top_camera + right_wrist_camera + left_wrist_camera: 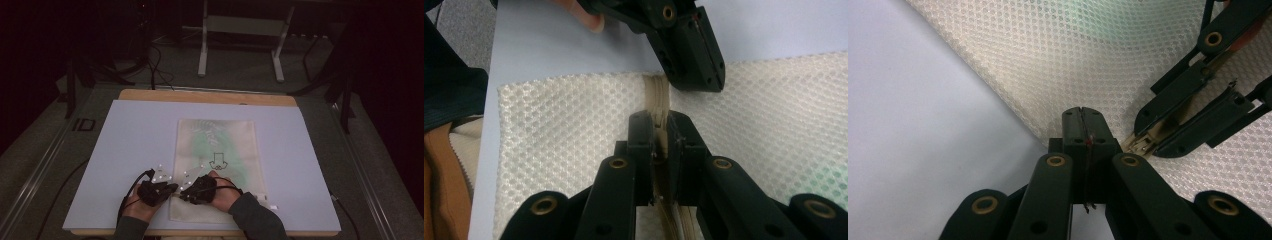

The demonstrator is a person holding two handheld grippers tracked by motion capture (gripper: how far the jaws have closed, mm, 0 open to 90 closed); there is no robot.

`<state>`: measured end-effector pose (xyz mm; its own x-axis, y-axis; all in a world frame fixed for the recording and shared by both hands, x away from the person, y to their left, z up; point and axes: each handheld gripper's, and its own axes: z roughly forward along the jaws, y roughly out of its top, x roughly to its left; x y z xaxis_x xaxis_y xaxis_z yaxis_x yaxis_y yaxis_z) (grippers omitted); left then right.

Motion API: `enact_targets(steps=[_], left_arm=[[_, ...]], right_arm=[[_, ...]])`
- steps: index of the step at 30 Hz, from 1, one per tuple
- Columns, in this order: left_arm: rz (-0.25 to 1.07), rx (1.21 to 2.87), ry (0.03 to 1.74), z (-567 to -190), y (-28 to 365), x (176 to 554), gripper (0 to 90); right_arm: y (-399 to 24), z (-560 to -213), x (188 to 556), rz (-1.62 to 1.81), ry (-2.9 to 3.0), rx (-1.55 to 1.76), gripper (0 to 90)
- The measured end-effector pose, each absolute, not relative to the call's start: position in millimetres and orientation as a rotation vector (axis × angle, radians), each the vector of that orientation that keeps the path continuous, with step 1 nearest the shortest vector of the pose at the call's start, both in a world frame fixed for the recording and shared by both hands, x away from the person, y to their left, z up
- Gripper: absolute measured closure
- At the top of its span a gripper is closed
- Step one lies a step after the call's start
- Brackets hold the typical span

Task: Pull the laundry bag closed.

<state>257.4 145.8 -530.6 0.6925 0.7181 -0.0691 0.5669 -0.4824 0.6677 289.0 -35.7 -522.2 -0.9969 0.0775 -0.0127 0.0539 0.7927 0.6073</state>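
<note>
We see a cream-white mesh fabric bag (216, 165) with a pale green patch and a small black drawing on it, lying flat on a pale lilac-grey mat (130, 150) that covers a light wooden table (150, 94); the bag sits a little right of the mat's middle, its near short edge close to the mat's front edge. Both hands meet at the bag's near left edge. In the left gripper view, the left gripper (1083, 125) has its black jaws pressed fully together right at the rim of the mesh, where fabric meets mat; we cannot tell whether any mesh is caught between them. In the right gripper view, the right gripper (661, 132) has its jaws closed narrow on a pinched-up ridge of the mesh, the gathered cream fabric rising between the pads. The two grippers' tips lie just beside each other, nearly touching. On the high view the person's dark sleeve (257, 217) comes in over the bag's near right part.
</note>
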Motion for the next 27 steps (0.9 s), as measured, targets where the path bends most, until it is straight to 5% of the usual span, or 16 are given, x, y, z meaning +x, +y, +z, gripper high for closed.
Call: enact_targets(steps=[27], left_arm=[[0.319,2.245,0.972,-529.0,142.6,255.8,89.5]], right_arm=[[-52.2,-517.3,289.1,0.911,2.964,0.086,82.3]])
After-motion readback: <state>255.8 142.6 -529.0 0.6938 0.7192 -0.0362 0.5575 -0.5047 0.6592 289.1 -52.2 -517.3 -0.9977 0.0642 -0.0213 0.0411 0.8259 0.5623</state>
